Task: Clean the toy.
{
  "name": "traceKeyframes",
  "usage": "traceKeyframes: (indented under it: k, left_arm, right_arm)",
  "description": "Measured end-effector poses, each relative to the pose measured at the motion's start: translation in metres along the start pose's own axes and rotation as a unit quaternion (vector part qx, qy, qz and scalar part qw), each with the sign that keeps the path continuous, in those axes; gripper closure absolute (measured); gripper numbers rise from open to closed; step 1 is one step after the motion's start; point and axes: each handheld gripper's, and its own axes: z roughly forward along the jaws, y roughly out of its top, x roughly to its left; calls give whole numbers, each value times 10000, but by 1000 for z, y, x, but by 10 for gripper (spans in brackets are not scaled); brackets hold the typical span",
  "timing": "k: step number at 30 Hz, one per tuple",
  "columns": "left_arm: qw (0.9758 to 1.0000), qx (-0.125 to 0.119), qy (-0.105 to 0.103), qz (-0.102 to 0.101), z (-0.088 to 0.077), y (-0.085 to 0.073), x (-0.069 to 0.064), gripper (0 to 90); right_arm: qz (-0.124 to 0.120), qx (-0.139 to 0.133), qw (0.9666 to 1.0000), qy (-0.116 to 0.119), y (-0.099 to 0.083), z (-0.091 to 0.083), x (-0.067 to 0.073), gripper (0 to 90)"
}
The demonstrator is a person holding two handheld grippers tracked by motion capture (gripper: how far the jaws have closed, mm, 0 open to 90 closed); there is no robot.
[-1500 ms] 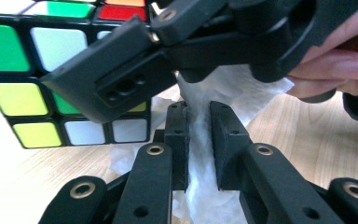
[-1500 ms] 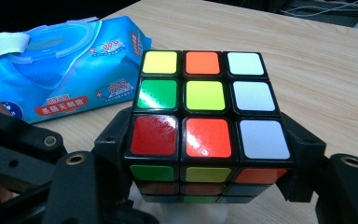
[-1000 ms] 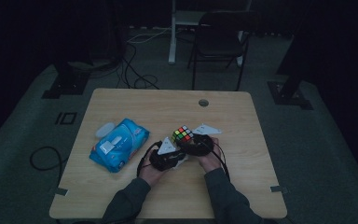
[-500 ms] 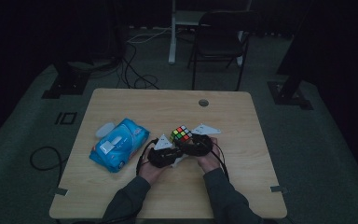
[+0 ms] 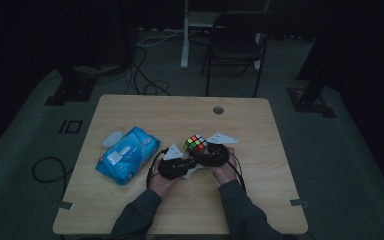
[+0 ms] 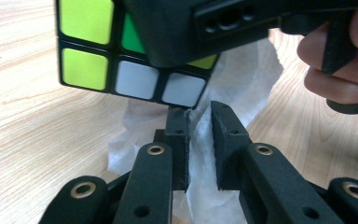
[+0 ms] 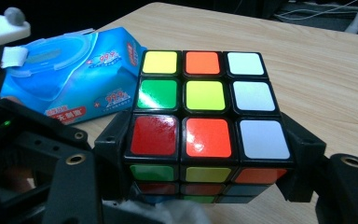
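A dim recording studio or lab, not a home: a lone wooden desk (image 5: 180,112) stands on grey carpet. Behind the desk sit a black chair (image 5: 235,42) and loose cables (image 5: 145,75); dark stand bases (image 5: 70,90) flank its far corners.

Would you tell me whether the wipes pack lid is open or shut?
Shut: in the right gripper view the lid lies flat on the wipes pack, with no wipe sticking out.

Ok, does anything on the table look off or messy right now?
Little stands out. A crumpled white wipe lies under the cube, pinched by the left tongs. The wipes pack lies askew with its lid flipped open.
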Motion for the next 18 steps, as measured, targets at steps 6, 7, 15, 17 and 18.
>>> traceKeyframes:
  k: [6,7,15,17,18]
  left_arm:
    - [10000,7,-19,46,0,0,-3,797]
    - [10000,10,-18,55,1,0,-3,797]
    - [9997,-15,-104,212,1,3,-11,799]
    - [9996,-33,-125,257,0,5,-12,799]
    - [9995,-35,-138,277,0,6,-13,799]
  right_arm:
    - [63,1,10000,-54,-1,0,-3,342]
    - [67,-4,10000,-58,-1,0,-3,342]
    - [110,17,9999,-86,-2,1,-3,342]
    - [104,28,9999,-84,-3,2,-3,342]
    - [108,45,9999,-79,-3,3,-3,342]
